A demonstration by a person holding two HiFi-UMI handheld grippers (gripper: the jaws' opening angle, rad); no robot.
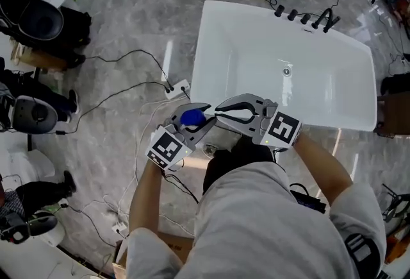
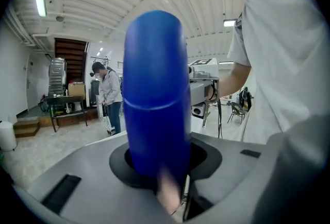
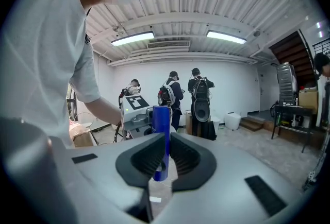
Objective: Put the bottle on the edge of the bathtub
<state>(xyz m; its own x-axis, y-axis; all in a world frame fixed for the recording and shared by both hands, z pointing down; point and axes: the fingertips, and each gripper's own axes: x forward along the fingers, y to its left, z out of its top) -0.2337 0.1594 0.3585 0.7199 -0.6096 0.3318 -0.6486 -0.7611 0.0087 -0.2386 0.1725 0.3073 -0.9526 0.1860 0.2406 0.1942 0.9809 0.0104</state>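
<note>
A blue bottle (image 1: 192,118) is clamped between the jaws of my left gripper (image 1: 198,117), held in the air in front of my chest. In the left gripper view the bottle (image 2: 154,94) fills the middle and rises from between the jaws. My right gripper (image 1: 218,115) points left, its tips just beside the bottle, its jaws almost together. In the right gripper view the bottle (image 3: 161,140) shows in line with the narrow slit. Whether the pads touch it I cannot tell. The white bathtub (image 1: 198,72) lies just beyond both grippers, its near rim under them.
Black taps (image 1: 307,18) stand on the tub's far rim. Cables and a power strip (image 1: 177,88) lie on the floor left of the tub. Black equipment (image 1: 38,21) stands at far left. Several people (image 3: 198,94) stand far off in the room.
</note>
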